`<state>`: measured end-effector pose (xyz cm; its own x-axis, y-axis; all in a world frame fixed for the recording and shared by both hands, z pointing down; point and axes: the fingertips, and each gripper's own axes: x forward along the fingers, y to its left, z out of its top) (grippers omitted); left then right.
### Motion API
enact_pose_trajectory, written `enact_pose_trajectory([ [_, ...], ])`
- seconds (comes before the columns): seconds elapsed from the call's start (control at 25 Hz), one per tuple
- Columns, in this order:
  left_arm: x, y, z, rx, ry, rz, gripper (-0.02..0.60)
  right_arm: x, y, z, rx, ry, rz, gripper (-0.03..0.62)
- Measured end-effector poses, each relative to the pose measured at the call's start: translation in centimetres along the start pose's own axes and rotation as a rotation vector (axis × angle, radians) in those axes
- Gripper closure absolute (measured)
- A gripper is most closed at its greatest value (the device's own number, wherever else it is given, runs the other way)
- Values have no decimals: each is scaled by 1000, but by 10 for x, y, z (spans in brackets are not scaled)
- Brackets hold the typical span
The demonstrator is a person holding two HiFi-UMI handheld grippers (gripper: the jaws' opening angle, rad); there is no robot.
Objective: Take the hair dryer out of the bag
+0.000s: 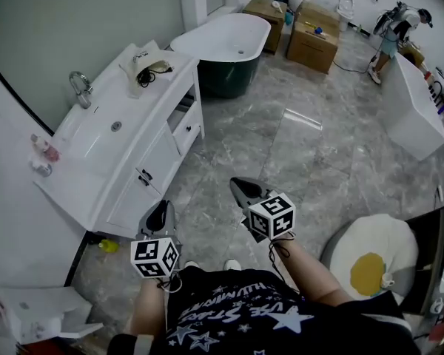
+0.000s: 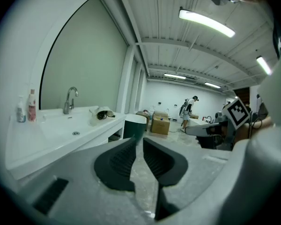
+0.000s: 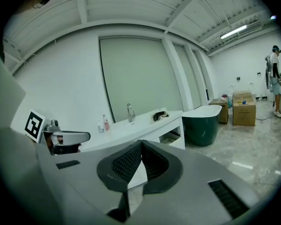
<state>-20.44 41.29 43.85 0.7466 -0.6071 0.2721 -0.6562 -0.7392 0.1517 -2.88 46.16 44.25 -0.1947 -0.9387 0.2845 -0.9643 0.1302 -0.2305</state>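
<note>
A: White bag (image 1: 142, 59), far end of the vanity top (image 1: 96, 143), the end next to the bathtub (image 1: 222, 39). Dark thing w/ a cord lying in its mouth, prob the hair dryer (image 1: 154, 70).

B: Why's nothing in your grippers?

A: Not there yet. I'm out on the grey floor (image 1: 281, 154), well apart from the counter, so no reason to open up. Left gripper (image 1: 160, 207): jaws nearly together, just a sliver btwn the pads, nothing in it. Right gripper (image 1: 242, 185): pads pressed tip to tip, also empty.

B: Pose?

A: Both held out in front of my body, low, noses tipped a bit below level & angled toward the vanity. Right sits further fwd than left. I reckon the approach comes first, then one gripper steadies the bag while the other goes for the dryer.
</note>
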Motion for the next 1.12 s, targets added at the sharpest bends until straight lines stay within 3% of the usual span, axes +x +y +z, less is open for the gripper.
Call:
enact_pose_trajectory([
  [0.04,1,-4,2,16,-18,11,508,1,-1,1,-10,1,13,591],
  [0.12,3,-10,5,27,-36,16,324,4,-1,2,-22,7,53,560],
  [0.2,4,-9,5,26,-41,25,289,12,-1,0,-17,22,88,446],
  [0.32,8,-3,1,18,-30,36,244,27,-4,-2,-8,36,101,339],
  [0.4,13,1,-5,7,-13,39,227,36,-10,-3,-3,43,99,304],
  [0.72,78,38,-13,-38,41,27,221,73,-58,0,61,66,46,301],
  [1.12,220,105,53,-38,43,-47,221,171,-136,71,68,55,-59,301],
])
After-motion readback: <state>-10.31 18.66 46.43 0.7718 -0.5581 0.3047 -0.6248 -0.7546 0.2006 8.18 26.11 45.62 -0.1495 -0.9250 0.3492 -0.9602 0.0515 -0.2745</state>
